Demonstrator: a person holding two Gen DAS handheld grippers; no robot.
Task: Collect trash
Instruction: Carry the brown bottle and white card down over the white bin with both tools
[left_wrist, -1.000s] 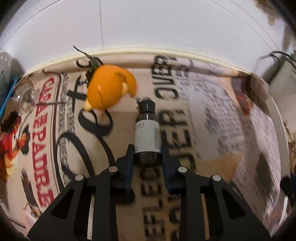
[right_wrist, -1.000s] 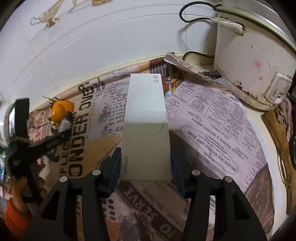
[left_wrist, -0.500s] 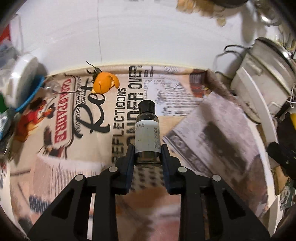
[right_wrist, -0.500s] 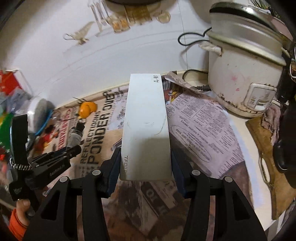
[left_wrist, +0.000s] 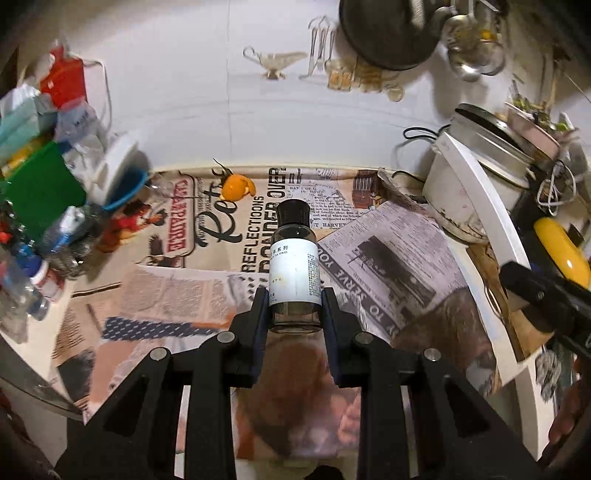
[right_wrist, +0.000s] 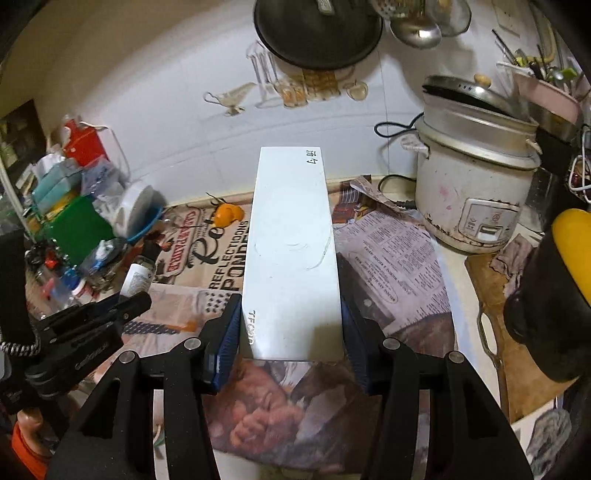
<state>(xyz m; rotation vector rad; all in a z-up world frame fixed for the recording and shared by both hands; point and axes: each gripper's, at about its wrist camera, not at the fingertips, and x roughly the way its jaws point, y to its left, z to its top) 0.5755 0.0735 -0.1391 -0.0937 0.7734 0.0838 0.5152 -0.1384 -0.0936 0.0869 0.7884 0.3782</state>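
Newsprint covers the counter (right_wrist: 399, 251), likely to catch mess. The right gripper (right_wrist: 291, 332) clamps a long white box (right_wrist: 291, 240), the left gripper (left_wrist: 293, 317) pinches a small black-capped bottle (left_wrist: 294, 266), both lifted clear. Orange peel (left_wrist: 238, 186) lies by the wall.

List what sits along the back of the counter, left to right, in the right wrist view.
Green container → tipped white tub → orange peel → white box held in the right gripper → crumpled newspaper edge → rice cooker.
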